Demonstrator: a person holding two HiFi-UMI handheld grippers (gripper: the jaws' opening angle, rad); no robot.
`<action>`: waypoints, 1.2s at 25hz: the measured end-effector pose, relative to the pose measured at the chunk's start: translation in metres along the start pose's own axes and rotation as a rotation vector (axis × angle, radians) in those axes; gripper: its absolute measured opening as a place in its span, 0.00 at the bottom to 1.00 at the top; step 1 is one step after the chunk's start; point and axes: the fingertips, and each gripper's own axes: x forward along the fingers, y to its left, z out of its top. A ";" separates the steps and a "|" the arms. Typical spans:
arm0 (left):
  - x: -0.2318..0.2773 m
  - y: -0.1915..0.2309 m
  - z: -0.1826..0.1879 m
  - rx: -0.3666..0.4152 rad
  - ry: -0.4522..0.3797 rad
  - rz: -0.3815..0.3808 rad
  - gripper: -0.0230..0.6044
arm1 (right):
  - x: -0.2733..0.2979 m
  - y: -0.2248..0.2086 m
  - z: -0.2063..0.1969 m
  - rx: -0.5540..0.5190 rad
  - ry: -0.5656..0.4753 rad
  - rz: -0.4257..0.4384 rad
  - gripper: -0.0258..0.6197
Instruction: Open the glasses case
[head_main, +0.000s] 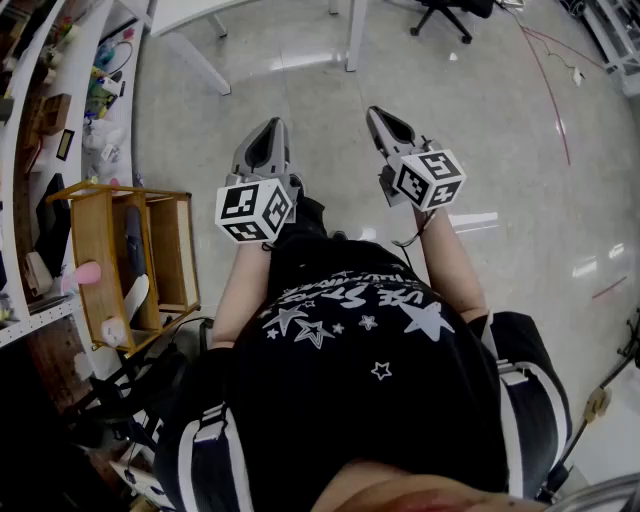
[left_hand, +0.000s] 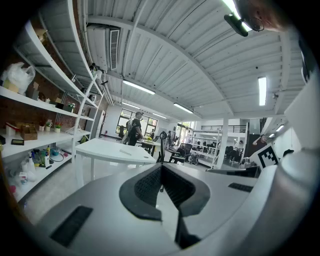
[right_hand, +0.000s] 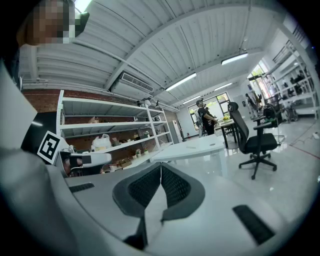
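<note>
Glasses case location could not be determined from any view. Left gripper (head_main: 266, 130) and right gripper (head_main: 380, 115) were held side by side, not touching, in front of the person's torso above a glossy grey floor (head_main: 480, 120). The left gripper's jaws were closed together, pads (left_hand: 147, 187) meeting with nothing between them. The right gripper's jaws were likewise closed and empty. A white table (left_hand: 112, 150) stood ahead. A wooden rack (head_main: 95, 250) stood at the left of the head view, and an office chair (right_hand: 255, 142) at the right of the right gripper view.
</note>
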 end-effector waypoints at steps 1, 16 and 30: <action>0.003 0.005 -0.002 -0.003 0.004 0.001 0.06 | 0.005 0.001 0.000 -0.003 0.002 -0.001 0.05; 0.102 0.089 0.017 -0.026 0.023 -0.028 0.06 | 0.119 -0.035 0.021 -0.013 0.045 -0.042 0.05; 0.186 0.188 0.047 -0.046 0.055 -0.070 0.06 | 0.245 -0.041 0.052 -0.019 0.057 -0.075 0.05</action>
